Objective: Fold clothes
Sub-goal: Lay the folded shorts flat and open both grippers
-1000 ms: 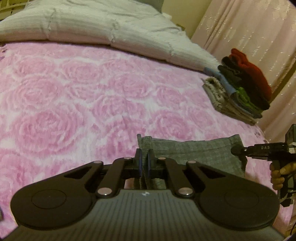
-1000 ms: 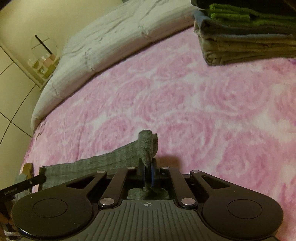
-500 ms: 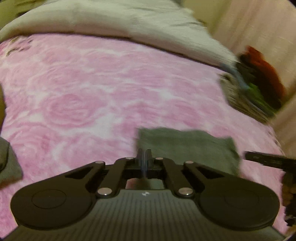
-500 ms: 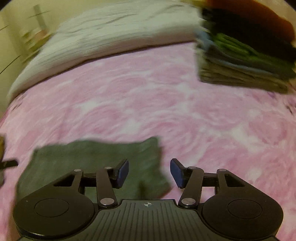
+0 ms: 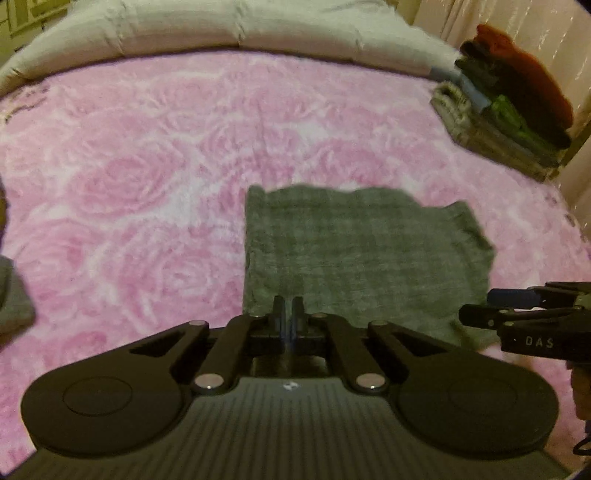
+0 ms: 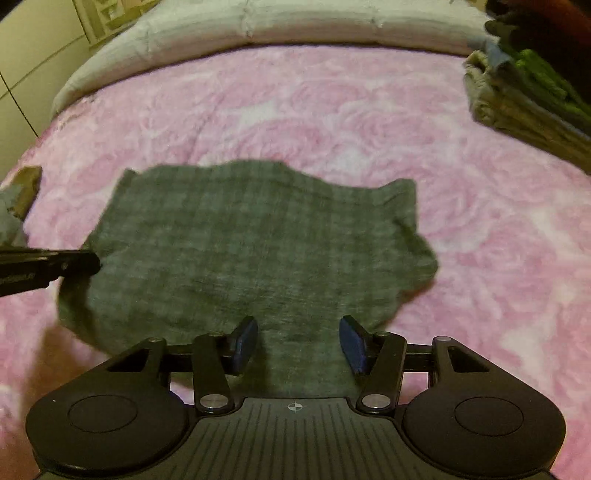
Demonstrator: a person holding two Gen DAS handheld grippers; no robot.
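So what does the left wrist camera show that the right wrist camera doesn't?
Only the left wrist view shows the curtain, the red garment topping the folded pile, and the left hand-held gripper's jaws together, whether pinching cloth is unclear. Only the right wrist view shows the right hand-held gripper's blue pads apart above the cloth, plus pale cabinet panels. Both show the grey garment flat on the pink rose blanket, and the pale duvet.

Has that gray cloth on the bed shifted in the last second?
Yes. The gray cloth now lies spread flat, reaching farther toward the folded stack.
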